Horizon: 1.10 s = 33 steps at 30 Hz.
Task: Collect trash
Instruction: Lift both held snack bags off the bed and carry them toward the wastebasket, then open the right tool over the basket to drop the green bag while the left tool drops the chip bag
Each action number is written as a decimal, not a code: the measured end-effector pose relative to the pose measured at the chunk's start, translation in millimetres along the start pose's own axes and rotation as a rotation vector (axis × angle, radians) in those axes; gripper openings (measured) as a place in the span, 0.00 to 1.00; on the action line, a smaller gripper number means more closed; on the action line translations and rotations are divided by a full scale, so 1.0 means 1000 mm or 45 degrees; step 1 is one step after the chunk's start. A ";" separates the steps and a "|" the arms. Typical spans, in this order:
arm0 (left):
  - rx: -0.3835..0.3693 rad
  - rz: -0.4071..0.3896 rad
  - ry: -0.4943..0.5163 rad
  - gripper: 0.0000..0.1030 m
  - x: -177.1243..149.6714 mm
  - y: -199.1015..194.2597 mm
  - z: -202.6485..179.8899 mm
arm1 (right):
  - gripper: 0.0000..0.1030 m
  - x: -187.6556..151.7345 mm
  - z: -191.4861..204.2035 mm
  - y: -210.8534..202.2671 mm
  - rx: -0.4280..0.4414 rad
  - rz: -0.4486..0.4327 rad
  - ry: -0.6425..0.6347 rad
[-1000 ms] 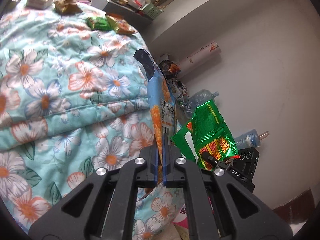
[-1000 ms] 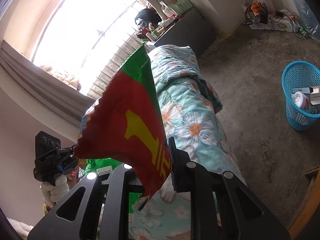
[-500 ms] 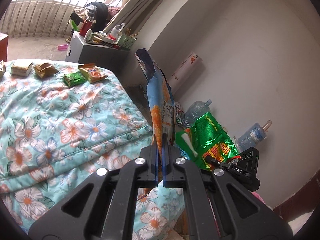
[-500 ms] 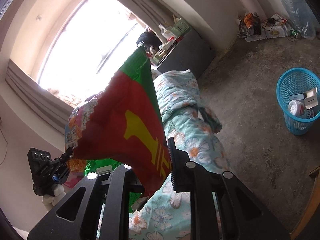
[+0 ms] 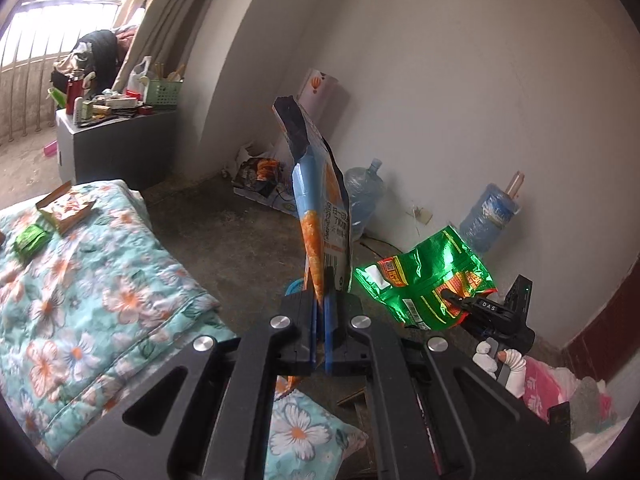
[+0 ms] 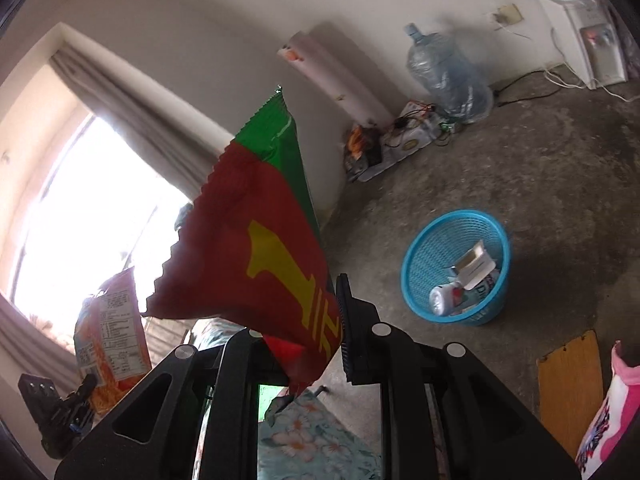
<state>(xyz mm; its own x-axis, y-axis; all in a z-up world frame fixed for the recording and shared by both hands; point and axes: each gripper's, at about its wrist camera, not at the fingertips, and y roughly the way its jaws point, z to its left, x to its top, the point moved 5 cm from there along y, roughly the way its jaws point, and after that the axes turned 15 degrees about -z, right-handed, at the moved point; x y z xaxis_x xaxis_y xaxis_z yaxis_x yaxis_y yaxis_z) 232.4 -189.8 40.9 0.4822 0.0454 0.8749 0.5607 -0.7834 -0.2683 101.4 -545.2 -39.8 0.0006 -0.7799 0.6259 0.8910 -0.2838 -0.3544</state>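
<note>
A floral quilt is spread across the lower left of the left wrist frame. Two water jugs are stood against the white wall at centre right. A cluttered grey cabinet is seen at upper left, under the window.

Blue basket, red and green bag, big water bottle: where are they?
blue basket (image 6: 414,280): right wrist view, on its left mesh wall.
red and green bag (image 6: 248,248): right wrist view, on its red front.
big water bottle (image 6: 448,76): right wrist view, on its clear body.
</note>
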 end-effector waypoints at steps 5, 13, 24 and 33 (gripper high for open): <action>-0.033 0.099 0.097 0.01 -0.012 0.061 -0.025 | 0.17 0.001 -0.053 0.030 -0.155 0.013 0.141; -0.023 0.251 0.242 0.01 -0.037 0.137 -0.037 | 0.17 -0.030 -0.119 0.138 -0.340 0.193 0.248; 0.002 0.425 0.334 0.01 -0.068 0.221 -0.026 | 0.26 -0.072 -0.209 0.271 -0.548 0.414 0.356; -0.013 0.514 0.410 0.01 -0.095 0.277 -0.039 | 0.56 -0.057 -0.223 0.254 -0.407 0.269 0.323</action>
<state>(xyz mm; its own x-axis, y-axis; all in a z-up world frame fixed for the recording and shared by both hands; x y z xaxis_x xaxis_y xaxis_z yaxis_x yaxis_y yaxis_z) 316.2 -435.5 -100.7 0.4258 -0.4536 0.7829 0.3653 -0.7055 -0.6074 226.6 -697.8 -320.5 0.0205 -0.9399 0.3408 0.6982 -0.2306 -0.6778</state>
